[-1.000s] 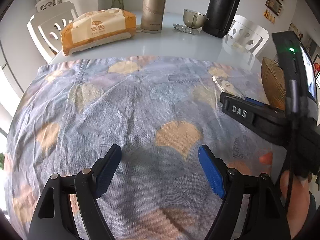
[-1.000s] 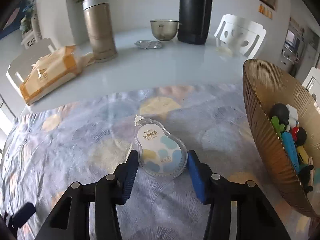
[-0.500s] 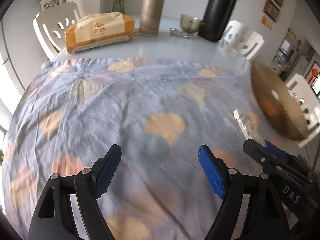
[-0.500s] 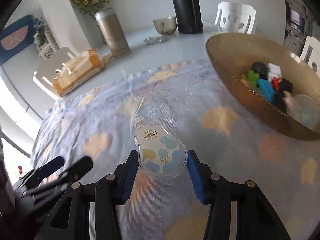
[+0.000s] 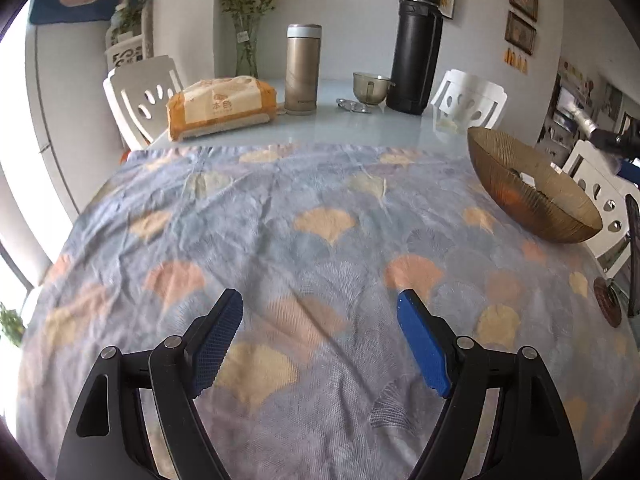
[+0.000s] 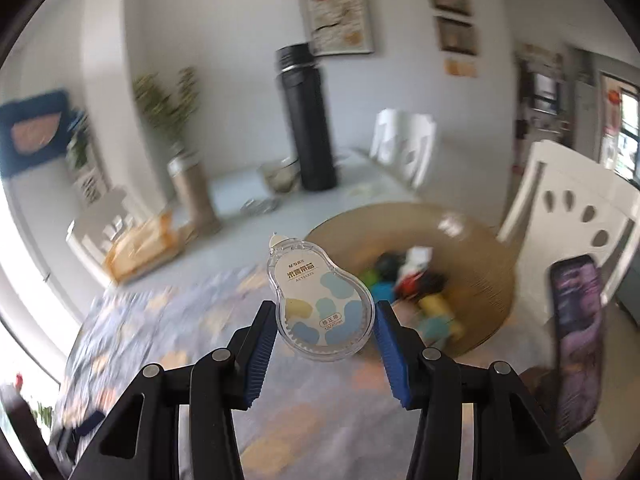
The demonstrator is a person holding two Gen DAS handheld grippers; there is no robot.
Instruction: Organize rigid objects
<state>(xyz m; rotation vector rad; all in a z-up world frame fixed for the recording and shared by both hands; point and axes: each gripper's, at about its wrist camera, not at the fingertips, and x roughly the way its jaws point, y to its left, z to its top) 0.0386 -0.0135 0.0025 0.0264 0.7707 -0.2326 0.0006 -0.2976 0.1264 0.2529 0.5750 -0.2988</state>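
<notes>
Looking through the left wrist camera first, I am seeing the left gripper (image 5: 318, 330) standing wide open with nothing between its blue pads, hovering over the patterned tablecloth (image 5: 280, 240). No loose item is lying on the cloth in this view. At the right edge of the cloth the ribbed amber bowl (image 5: 532, 200) is sitting, and at the far end of the table a tissue pack (image 5: 222, 106), a gold flask (image 5: 303, 70), a black thermos (image 5: 416, 48) and a small metal cup (image 5: 370, 88) are standing well apart from it. I am judging this hand idle for the step.

Turning to the right wrist camera, I am holding a correction tape dispenser (image 6: 320, 300) in the right gripper (image 6: 325, 338): the jaws are partly closed and both pads are pressing on its rounded clear body, nozzle pointing away from me. It is up in the air, off the cloth, with the bowl (image 6: 480, 280) just beyond and to the right, already holding a blurred heap of small coloured items (image 6: 412, 280). A phone (image 6: 578, 336) is standing by the bowl's right side.

To do this well, I am thinking I should bring the dispenser clear over the near rim, lower it close above the heap, and only then part the jaws, since the smooth curved shell could slip or bounce out.
</notes>
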